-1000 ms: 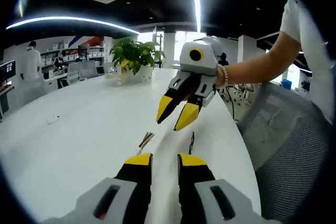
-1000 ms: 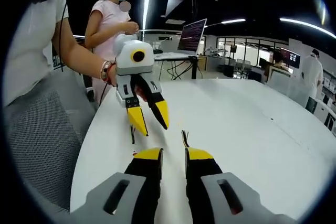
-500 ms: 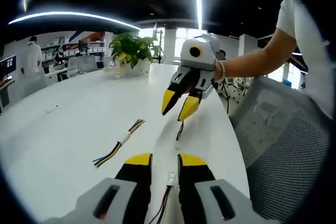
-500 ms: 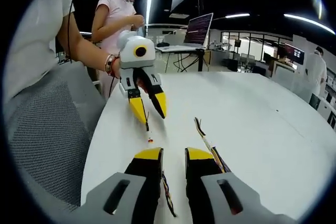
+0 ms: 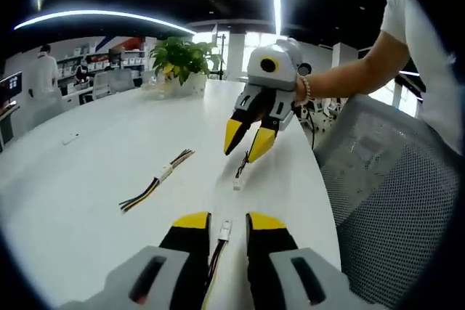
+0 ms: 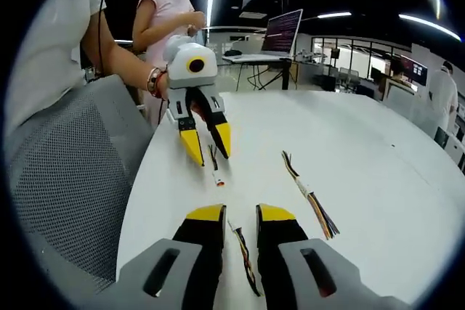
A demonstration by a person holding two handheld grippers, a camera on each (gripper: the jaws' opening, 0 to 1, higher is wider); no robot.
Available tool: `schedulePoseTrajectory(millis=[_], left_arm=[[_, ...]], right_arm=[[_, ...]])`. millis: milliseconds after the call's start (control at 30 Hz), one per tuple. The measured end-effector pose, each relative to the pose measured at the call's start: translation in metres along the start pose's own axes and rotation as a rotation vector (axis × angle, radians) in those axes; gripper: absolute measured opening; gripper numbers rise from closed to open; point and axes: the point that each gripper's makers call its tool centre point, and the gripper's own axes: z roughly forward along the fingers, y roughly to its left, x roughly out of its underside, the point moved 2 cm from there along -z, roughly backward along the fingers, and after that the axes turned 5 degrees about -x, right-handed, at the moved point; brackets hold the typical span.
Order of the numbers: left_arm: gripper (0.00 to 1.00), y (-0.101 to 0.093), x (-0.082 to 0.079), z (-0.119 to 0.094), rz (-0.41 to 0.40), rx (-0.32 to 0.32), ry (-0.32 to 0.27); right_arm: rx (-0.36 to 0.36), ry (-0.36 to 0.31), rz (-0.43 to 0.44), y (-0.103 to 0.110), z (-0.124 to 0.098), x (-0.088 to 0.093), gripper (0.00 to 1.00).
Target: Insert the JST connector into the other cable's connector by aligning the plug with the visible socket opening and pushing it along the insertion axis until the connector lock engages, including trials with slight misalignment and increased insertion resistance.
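Note:
Three short multicoloured cables lie on the white table [image 5: 80, 143]. In the left gripper view my left gripper [image 5: 220, 221] is open, and one cable's white connector [image 5: 224, 229] lies on the table in the gap between its jaws. Farther off, my right gripper [image 5: 248, 139] hovers open over a second cable whose connector [image 5: 237, 181] points toward me. The right gripper view mirrors this. There my right gripper [image 6: 240, 214] is open over that second cable [image 6: 242, 248], and my left gripper [image 6: 207, 145] is open above the first connector [image 6: 219, 178]. The third cable [image 5: 155, 184] [image 6: 309, 194] lies loose to the side.
A grey mesh chair [image 5: 385, 179] [image 6: 65, 179] stands against the table's near edge, beside the person holding the grippers. A potted plant [image 5: 183, 63] sits at the table's far end. Another person [image 6: 171, 23] stands behind, near a desk with a screen [image 6: 282, 32].
Both cameras have drawn back, so the two grippers are farther apart. The cables, mostly out of sight a second ago, now lie in view under and between the jaws. Both grippers stayed open.

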Motion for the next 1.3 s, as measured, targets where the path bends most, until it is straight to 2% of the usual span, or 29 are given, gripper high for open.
schedulePoseTrajectory(millis=[333, 633, 867, 1300], left_arm=[[0.13, 0.001, 0.013, 0.003, -0.006, -0.007, 0.029], [0.12, 0.003, 0.018, 0.006, -0.013, -0.007, 0.041], [0.11, 0.003, 0.022, 0.008, -0.013, -0.002, 0.051], [0.03, 0.003, 0.025, 0.008, 0.01, -0.002, 0.056]], right_arm=[[-0.014, 0.027, -0.002, 0.002, 0.007, 0.011, 0.13], [-0.022, 0.052, -0.003, 0.003, 0.013, 0.024, 0.11], [-0.018, 0.049, -0.001, 0.001, 0.013, 0.026, 0.09], [-0.013, 0.05, 0.005, 0.001, 0.013, 0.03, 0.07]])
